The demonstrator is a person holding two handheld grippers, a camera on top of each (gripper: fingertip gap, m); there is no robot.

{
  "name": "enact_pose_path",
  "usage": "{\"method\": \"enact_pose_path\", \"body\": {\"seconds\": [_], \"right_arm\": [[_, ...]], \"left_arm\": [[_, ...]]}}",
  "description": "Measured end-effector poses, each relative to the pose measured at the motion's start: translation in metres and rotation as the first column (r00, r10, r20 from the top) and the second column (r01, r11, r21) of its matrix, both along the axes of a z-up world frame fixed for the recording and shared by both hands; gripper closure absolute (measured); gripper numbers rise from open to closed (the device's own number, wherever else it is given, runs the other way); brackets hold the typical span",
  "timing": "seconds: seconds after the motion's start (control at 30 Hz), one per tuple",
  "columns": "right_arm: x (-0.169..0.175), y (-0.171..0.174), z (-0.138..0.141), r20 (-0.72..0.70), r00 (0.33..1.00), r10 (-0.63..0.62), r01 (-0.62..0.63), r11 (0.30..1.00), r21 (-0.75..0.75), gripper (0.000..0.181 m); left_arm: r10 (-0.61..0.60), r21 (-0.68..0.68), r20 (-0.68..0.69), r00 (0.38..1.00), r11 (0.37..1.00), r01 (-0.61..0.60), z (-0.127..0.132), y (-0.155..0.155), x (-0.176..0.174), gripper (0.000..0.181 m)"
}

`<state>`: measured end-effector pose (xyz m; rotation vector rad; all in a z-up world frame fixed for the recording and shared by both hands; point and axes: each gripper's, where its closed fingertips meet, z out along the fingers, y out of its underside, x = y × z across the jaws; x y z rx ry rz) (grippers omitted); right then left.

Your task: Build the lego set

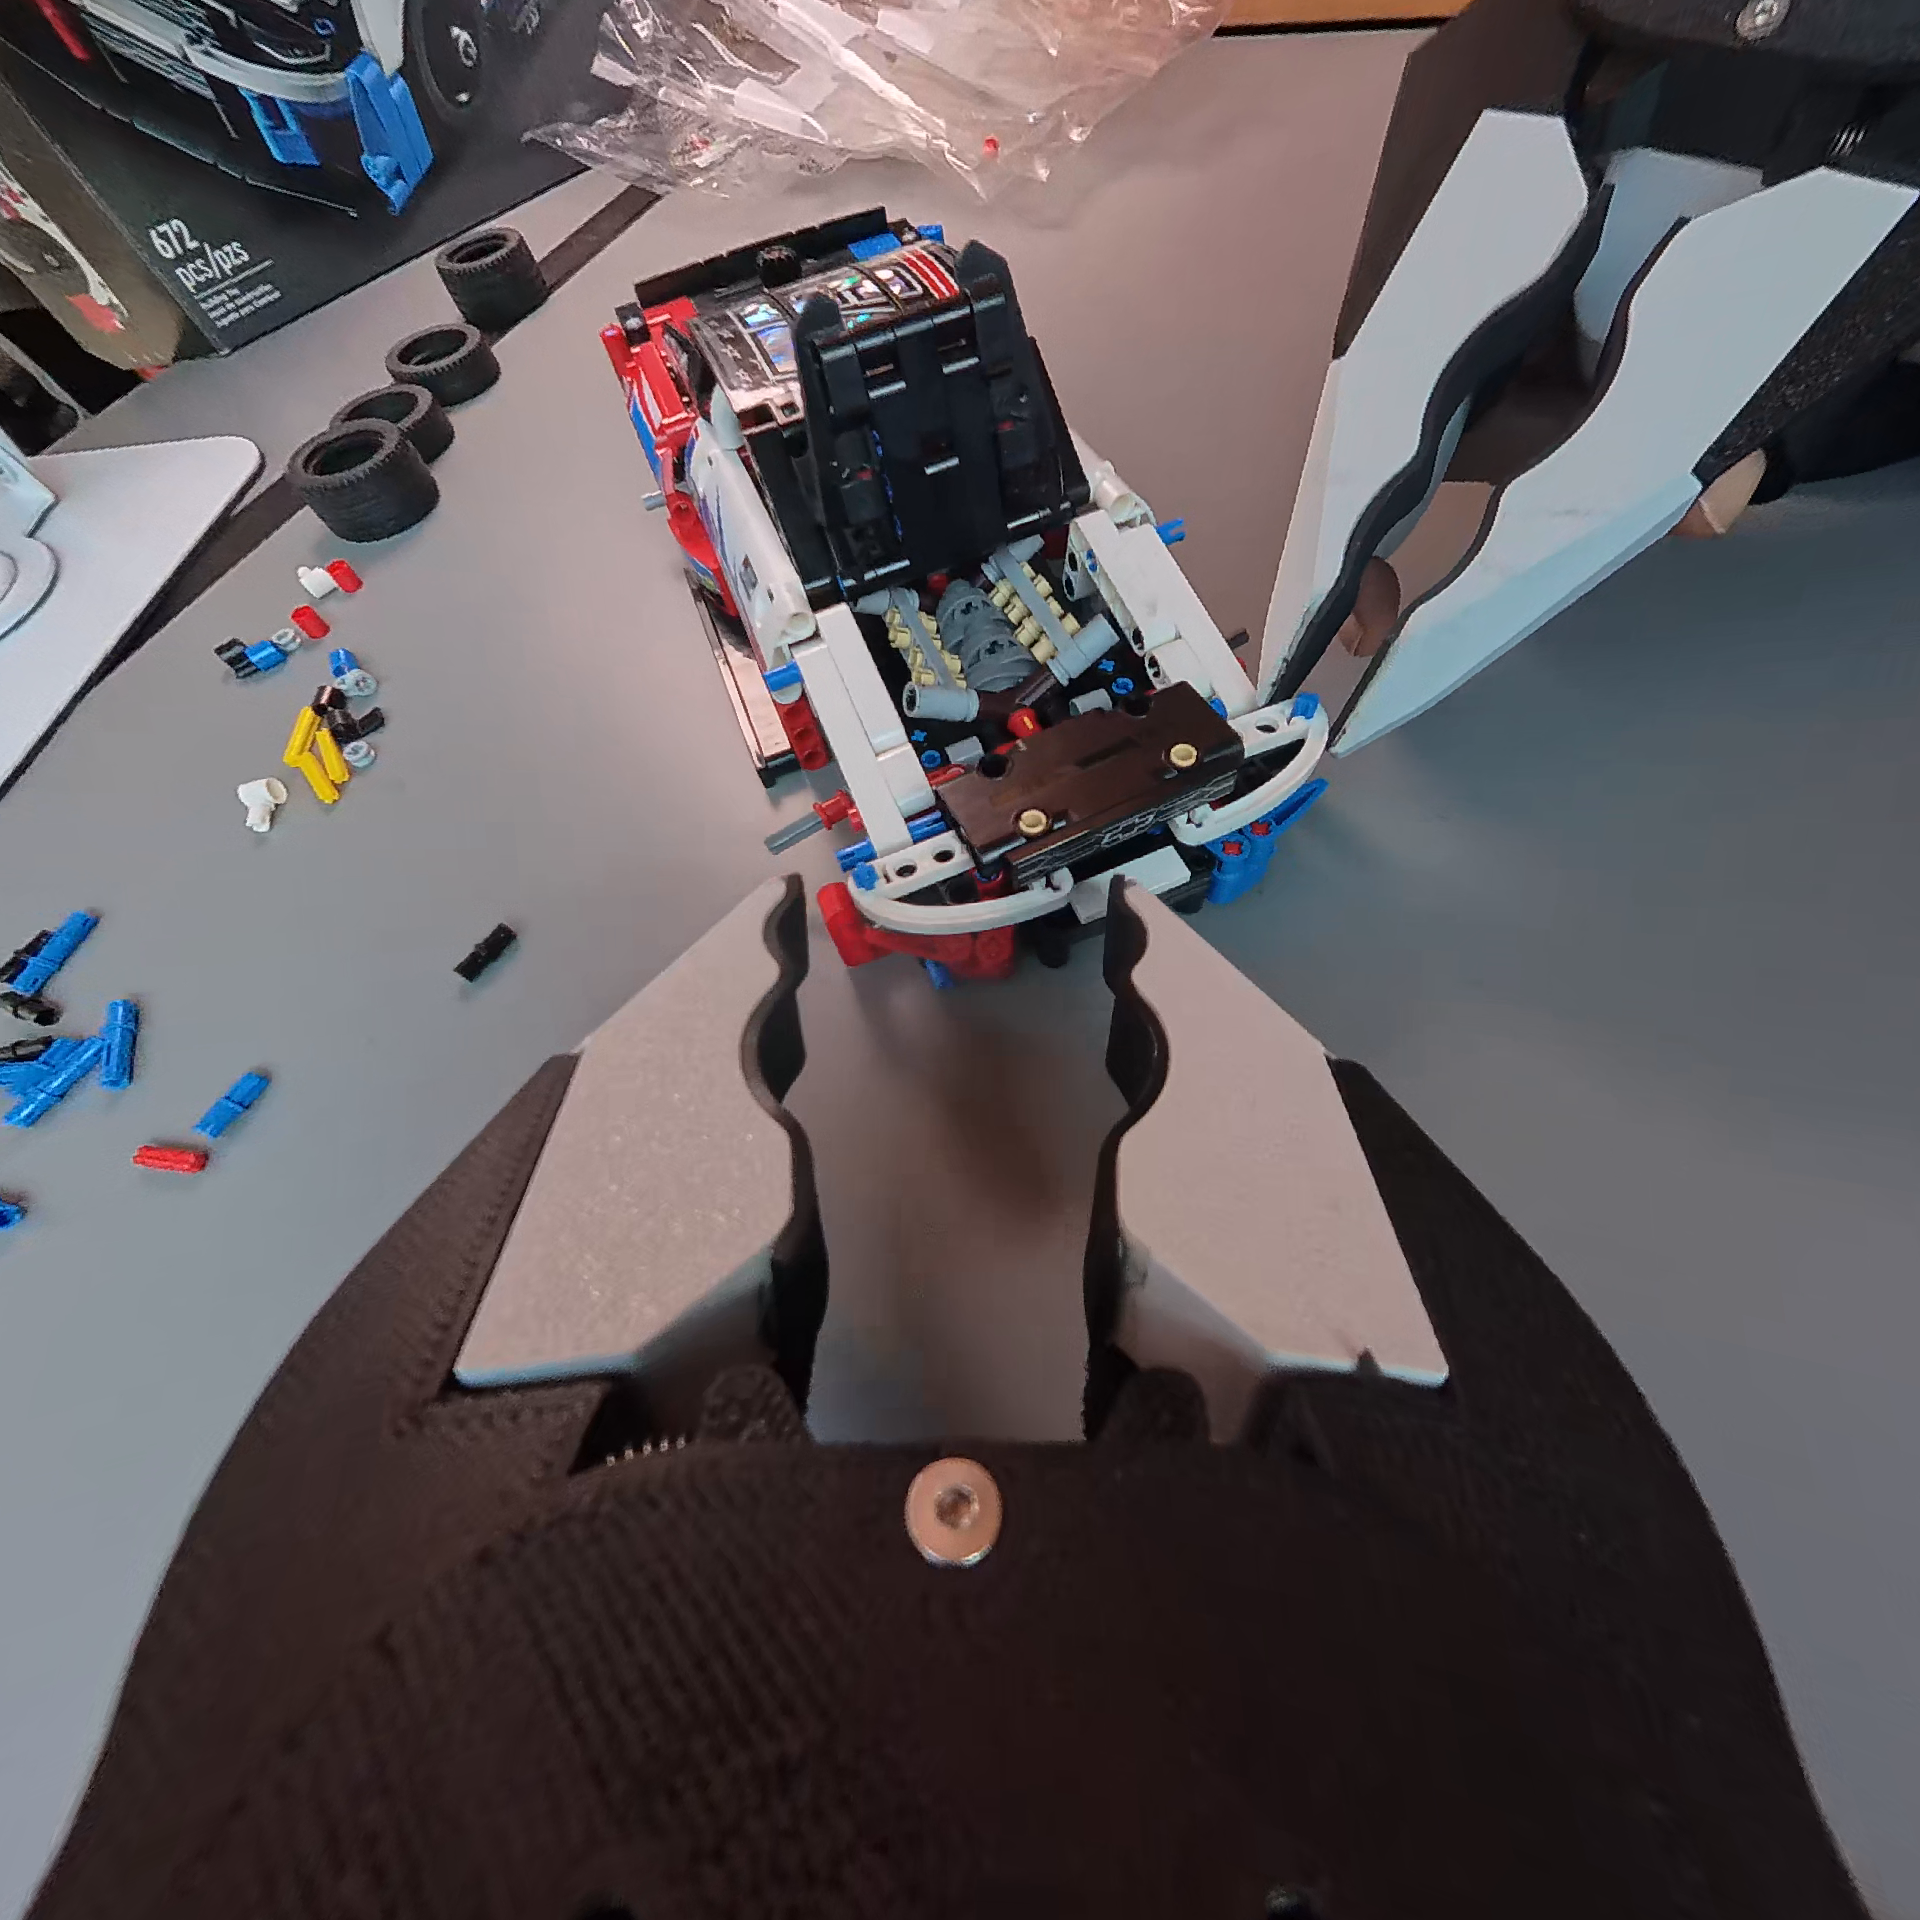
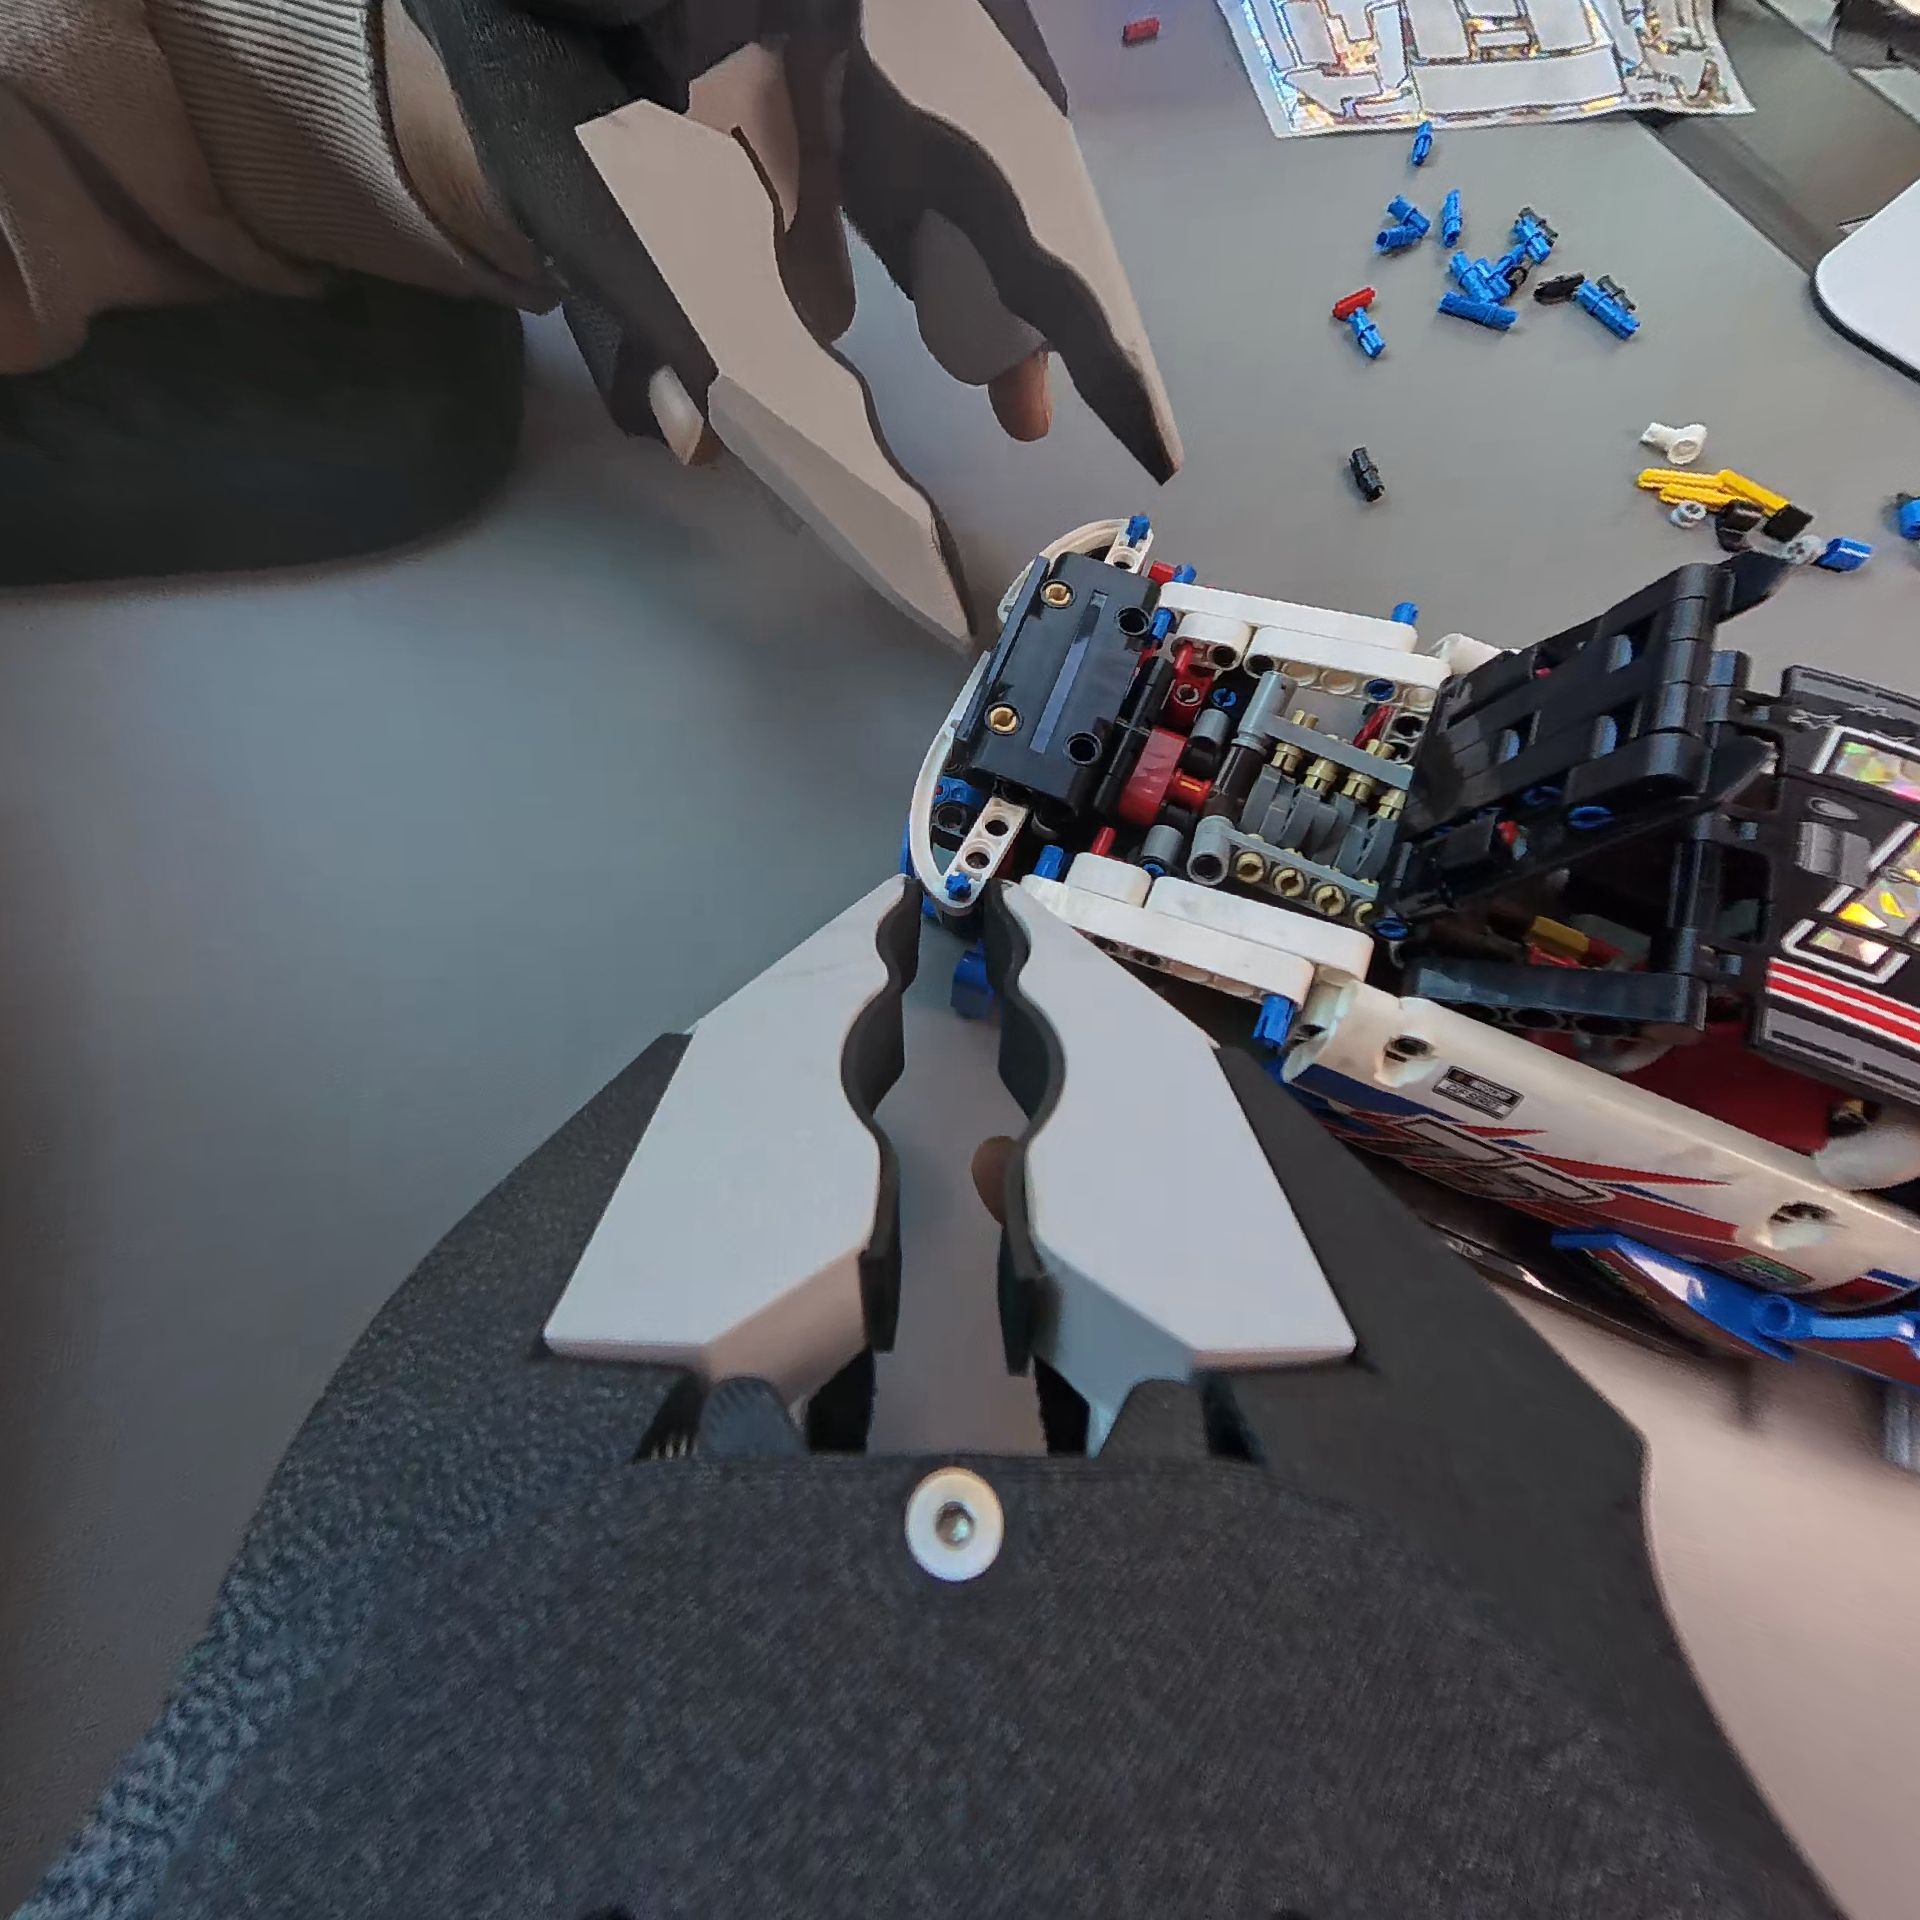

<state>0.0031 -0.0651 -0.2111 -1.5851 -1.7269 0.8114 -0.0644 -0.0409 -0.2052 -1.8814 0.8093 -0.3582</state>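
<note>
The red, white and blue lego car (image 1: 748,488) stands on the grey table (image 1: 1558,1039) with its black hood (image 1: 935,416) raised over the grey engine (image 1: 977,644). My left gripper (image 1: 954,899) is open, its tips on either side of the car's near bumper. My right gripper (image 2: 953,896) is almost closed on the end of the white curved bumper beam (image 2: 971,862) at the car's corner. It also shows in the left wrist view (image 1: 1307,722). The left gripper (image 2: 1060,551) shows open in the right wrist view, by the black block (image 2: 1060,686).
Several black tyres (image 1: 364,483) line the left. Loose blue, red, yellow and black pins (image 1: 312,748) lie scattered on the left, with more in the right wrist view (image 2: 1496,270). The set's box (image 1: 208,156), clear bags (image 1: 883,83) and a sticker sheet (image 2: 1486,62) lie at the back.
</note>
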Motion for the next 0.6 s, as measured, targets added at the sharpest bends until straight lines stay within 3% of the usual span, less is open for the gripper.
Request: {"method": "enact_pose_path", "body": {"seconds": [0.1, 0.2, 0.33, 0.5, 0.6], "right_arm": [[-0.001, -0.001, 0.007, -0.033, 0.999, 0.003, -0.004, 1.000, -0.017, 0.167], [0.002, 0.001, 0.040, -0.163, 0.987, 0.010, -0.026, 0.995, -0.096, 0.159], [0.021, 0.054, 0.077, -0.269, 0.959, -0.093, 0.085, 0.996, -0.041, 0.143], [0.065, 0.160, 0.056, -0.160, 0.954, -0.255, 0.273, 0.957, 0.102, 0.119], [0.080, 0.199, 0.034, -0.100, 0.951, -0.292, 0.302, 0.948, 0.097, 0.107]], "left_arm": [[0.042, 0.037, 0.086, 0.995, 0.998, -0.046, 0.013, 0.003, -0.006, 0.125], [0.095, 0.065, 0.187, 0.978, 0.992, -0.109, 0.028, 0.006, -0.015, 0.125], [0.147, 0.086, 0.263, 0.954, 0.981, -0.175, 0.039, 0.010, -0.028, 0.124], [0.174, 0.098, 0.290, 0.941, 0.973, -0.211, 0.044, 0.010, -0.036, 0.123], [0.186, 0.104, 0.293, 0.938, 0.969, -0.224, 0.045, 0.010, -0.038, 0.123]]}}
